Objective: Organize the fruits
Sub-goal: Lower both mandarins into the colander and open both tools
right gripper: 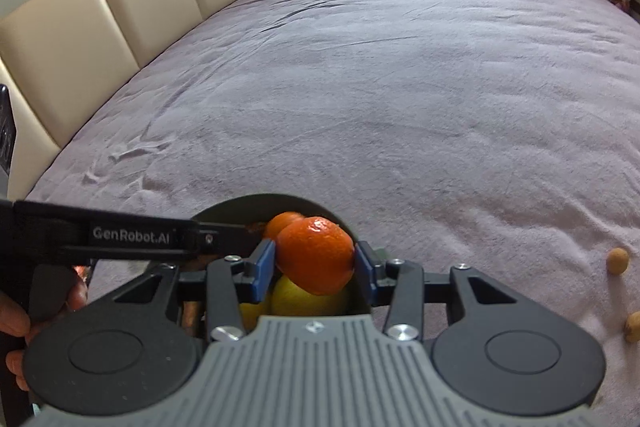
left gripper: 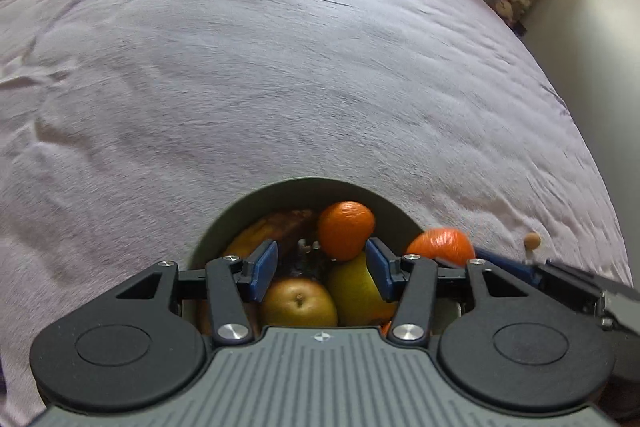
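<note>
A grey bowl (left gripper: 384,205) sits on a bed covered with a lilac sheet (left gripper: 280,87). Inside it lie a brownish apple (left gripper: 298,303), a yellow-green fruit (left gripper: 354,291), a banana (left gripper: 272,227) and a mandarin (left gripper: 346,229) resting on top of the pile. The left gripper (left gripper: 320,267) hangs over the bowl, its jaws parted and clear of the fruit below. The right gripper (right gripper: 314,265) has its jaws clenched on a second mandarin (right gripper: 316,255), held above the bowl's near side over the yellow-green fruit (its blue pads press both flanks). Two small tan nuts (right gripper: 618,260) lie on the sheet, well apart from the bowl. A padded cream headboard (right gripper: 120,7) runs along the bed's far edge.
</note>
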{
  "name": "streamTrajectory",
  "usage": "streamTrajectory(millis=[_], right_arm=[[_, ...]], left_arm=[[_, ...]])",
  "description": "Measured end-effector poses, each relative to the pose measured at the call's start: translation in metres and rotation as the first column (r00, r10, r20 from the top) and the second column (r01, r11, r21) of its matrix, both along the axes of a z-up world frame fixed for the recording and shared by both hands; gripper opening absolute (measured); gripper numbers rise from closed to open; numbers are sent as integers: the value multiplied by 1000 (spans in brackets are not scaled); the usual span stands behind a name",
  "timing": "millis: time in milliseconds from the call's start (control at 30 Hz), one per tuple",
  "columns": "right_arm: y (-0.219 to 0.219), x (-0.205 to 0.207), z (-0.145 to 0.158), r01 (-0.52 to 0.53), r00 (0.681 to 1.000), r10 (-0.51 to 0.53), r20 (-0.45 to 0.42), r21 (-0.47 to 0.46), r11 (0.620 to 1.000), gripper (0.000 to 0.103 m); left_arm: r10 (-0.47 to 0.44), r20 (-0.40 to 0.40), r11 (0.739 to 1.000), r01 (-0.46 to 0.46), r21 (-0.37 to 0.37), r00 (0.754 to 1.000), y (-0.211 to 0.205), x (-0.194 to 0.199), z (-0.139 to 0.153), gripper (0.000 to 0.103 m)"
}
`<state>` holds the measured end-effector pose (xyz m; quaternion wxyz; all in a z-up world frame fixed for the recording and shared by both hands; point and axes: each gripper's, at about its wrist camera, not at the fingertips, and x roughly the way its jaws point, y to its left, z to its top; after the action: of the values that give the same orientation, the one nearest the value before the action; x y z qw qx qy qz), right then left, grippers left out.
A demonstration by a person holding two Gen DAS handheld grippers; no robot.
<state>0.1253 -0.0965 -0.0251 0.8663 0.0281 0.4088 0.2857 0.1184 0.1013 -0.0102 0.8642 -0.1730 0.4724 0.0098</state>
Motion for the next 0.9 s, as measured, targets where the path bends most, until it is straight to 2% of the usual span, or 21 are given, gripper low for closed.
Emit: streamTrajectory(millis=[67,167,333,400,600,900], right_arm=[[5,-5,0,-20,1000,20,1,-2,1000,41],[9,-8,-1,-29,1000,29,4,9,1000,41],[9,1,-7,-1,998,9,-62,131,991,41],[14,3,-10,5,997,6,-74,153,988,41],[30,7,-22,4,995,11,-95,158,987,41],[35,18,-40,43,989,-16,-147,184,982,41]], left_arm=[[29,-2,1000,-29,-4,1000,5,-4,1,59],[70,-15,997,-70,-11,997,14,-11,-1,52],[118,-41,993,-119,-19,992,26,-16,-7,39],[125,-45,992,-126,-17,991,28,-17,-9,37],[125,-72,992,-124,16,990,28,-16,-16,35],[153,-103,988,-152,19,983,35,-14,-19,35]])
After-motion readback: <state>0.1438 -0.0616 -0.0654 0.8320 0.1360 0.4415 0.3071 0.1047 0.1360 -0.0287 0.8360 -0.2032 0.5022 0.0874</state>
